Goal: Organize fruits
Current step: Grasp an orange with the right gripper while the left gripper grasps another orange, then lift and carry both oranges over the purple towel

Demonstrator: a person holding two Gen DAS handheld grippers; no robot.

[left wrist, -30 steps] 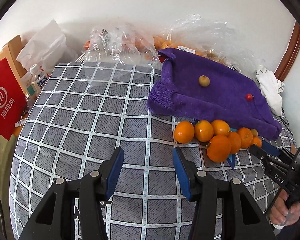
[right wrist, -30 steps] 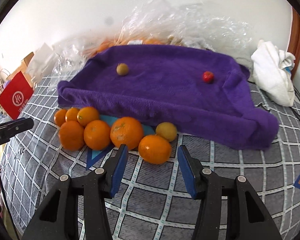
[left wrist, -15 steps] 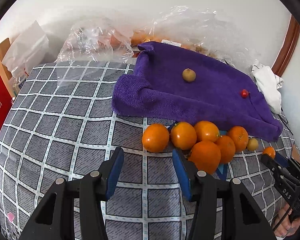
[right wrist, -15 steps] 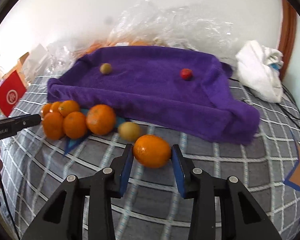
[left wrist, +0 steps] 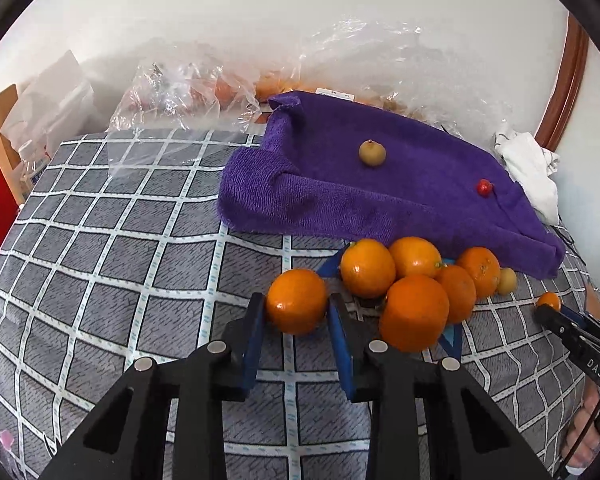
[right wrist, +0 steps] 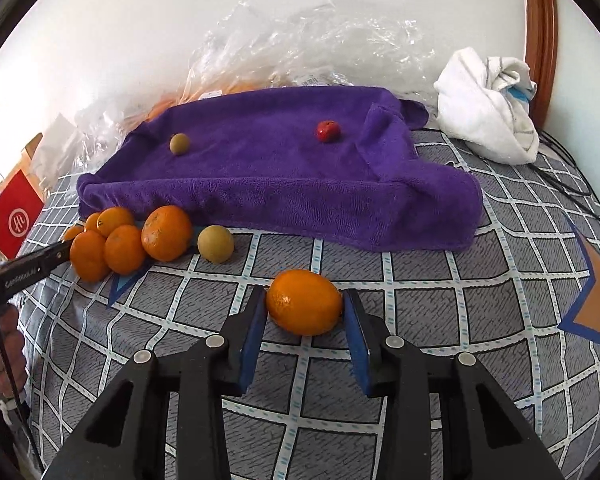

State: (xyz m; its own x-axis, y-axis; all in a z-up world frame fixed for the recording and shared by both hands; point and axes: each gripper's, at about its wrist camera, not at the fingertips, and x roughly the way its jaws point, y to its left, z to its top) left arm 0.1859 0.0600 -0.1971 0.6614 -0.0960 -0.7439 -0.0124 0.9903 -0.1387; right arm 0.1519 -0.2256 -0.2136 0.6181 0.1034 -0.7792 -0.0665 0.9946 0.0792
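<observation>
- An orange [left wrist: 297, 301] is clenched between the blue pads of the left gripper [left wrist: 296, 312]; it has been taken from the left end of the heap of oranges [left wrist: 414, 280], which lies just in front of the purple towel [left wrist: 380, 196].
- A second orange [right wrist: 304, 301] is grasped by the right gripper [right wrist: 305, 312], both pads pressed against its sides, in front of the towel and apart from the heap.
- Whether either orange is lifted off the checked cloth [left wrist: 112, 248] or rests on it cannot be told.
- The towel's edges are turned up, so that round fruit laid on it is probably kept from rolling off.
- A small brownish fruit [left wrist: 372, 153] and a small red fruit [left wrist: 484, 187] lie on the towel, well apart, perhaps as markers for separate kinds.
- A yellowish fruit [right wrist: 215, 244] sits just in front of the towel, beside the heap.
- Most of the sorting is judged to remain undone, since the heap is off the towel.
- A gentle grip is called for, as the skins may bruise or slip.
</observation>
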